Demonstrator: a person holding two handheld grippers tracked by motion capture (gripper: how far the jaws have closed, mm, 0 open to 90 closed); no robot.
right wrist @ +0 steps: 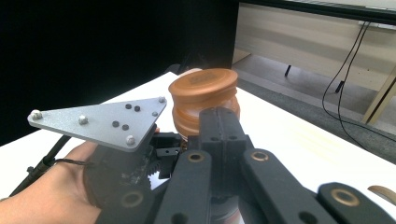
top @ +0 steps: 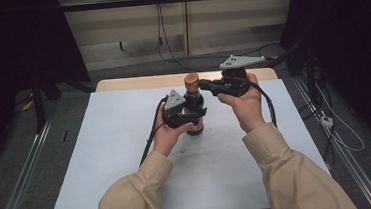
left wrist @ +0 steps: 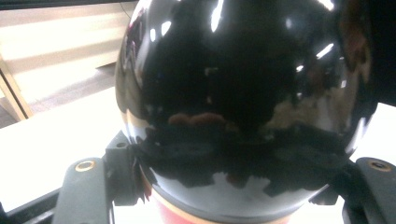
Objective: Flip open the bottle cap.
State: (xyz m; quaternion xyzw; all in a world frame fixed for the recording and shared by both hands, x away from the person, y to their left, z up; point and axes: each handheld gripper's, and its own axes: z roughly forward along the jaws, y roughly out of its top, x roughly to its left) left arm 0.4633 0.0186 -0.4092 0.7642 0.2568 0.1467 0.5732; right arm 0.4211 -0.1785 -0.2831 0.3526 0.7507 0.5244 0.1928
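A: Where was the dark sauce bottle [top: 195, 115]?
B: It stood upright on the white worktop [top: 127, 154]. The left gripper [top: 188, 115] pinched its round body from the side.
A: And the right gripper [top: 203, 84]?
B: Its jaws were pressed together beside the bottle's neck, just under the brown cap [right wrist: 203, 86].

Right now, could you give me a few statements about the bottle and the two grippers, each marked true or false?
1. The left gripper is clamped around the dark bottle. True.
2. The bottle lies on its side. False: it stands upright on the white table.
3. The right gripper sits at the brown cap. True.
4. The cap has been taken off. False: it is on the bottle.
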